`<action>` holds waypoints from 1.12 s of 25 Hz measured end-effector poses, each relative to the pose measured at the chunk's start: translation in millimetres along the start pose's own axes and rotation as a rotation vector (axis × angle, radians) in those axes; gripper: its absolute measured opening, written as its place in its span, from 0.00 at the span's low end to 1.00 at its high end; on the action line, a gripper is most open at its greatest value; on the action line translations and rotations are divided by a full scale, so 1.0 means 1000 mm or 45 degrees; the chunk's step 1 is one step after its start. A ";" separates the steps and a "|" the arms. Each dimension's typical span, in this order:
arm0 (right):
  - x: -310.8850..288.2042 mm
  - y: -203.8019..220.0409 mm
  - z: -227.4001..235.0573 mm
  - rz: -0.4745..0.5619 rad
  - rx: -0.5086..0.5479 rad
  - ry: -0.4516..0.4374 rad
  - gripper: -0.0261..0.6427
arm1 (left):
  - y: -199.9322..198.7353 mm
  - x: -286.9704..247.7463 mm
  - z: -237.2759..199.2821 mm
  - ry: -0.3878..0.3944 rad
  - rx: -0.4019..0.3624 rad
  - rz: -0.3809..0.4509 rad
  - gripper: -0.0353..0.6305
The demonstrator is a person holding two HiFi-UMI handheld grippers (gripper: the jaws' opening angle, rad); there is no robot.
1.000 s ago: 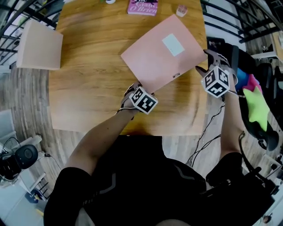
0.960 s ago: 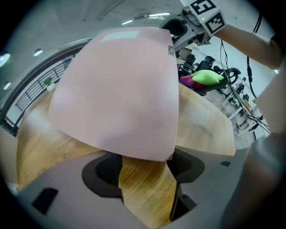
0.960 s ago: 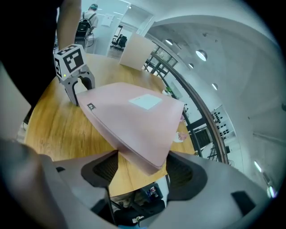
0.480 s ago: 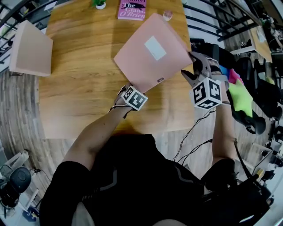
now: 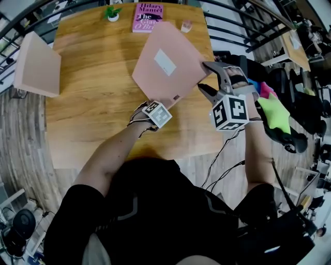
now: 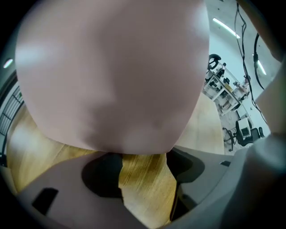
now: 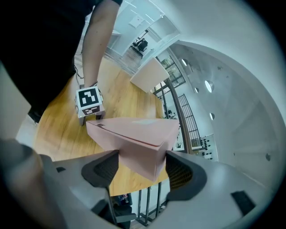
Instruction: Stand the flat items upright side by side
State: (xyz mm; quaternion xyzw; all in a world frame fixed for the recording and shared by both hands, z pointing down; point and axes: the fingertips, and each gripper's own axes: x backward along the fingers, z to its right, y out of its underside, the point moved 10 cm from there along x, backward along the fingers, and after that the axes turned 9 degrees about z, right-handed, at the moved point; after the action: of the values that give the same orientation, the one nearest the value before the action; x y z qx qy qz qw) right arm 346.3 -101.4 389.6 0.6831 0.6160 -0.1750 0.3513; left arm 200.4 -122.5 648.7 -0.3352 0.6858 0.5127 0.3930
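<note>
Right gripper (image 5: pixel 202 76) jaws stand wide, clamped across the right corner of the flat pink box (image 5: pixel 176 77). Left gripper (image 6: pixel 143 163) jaws apart with bare wood showing between them. The box's lower edge lies across their tips, with no visible pinch.

Wooden table (image 5: pixel 88 103) sits under everything. Pink box is over the table's middle-right, tilted, right corner raised, lower corner down by the left gripper. White label on its top face. Lid closed, contents not visible.

Second flat box (image 5: pixel 36 64), tan, sits off the table's left edge, well apart, also closed.

Pink book (image 5: pixel 147 16) lies flat at the far edge. Small potted plant (image 5: pixel 112 13) stands just left of it. Small pale object (image 5: pixel 186 26) to the book's right, too small to identify.
</note>
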 end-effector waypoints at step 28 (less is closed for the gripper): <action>0.012 -0.064 -0.027 0.367 0.070 -0.065 0.42 | 0.024 0.084 -0.016 0.006 0.328 0.473 0.54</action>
State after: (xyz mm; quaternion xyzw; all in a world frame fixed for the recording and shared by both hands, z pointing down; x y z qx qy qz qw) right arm 281.3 -74.1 383.1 0.7692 0.4972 -0.1571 0.3695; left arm 137.6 -136.9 588.0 -0.1513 0.7966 0.4836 0.3297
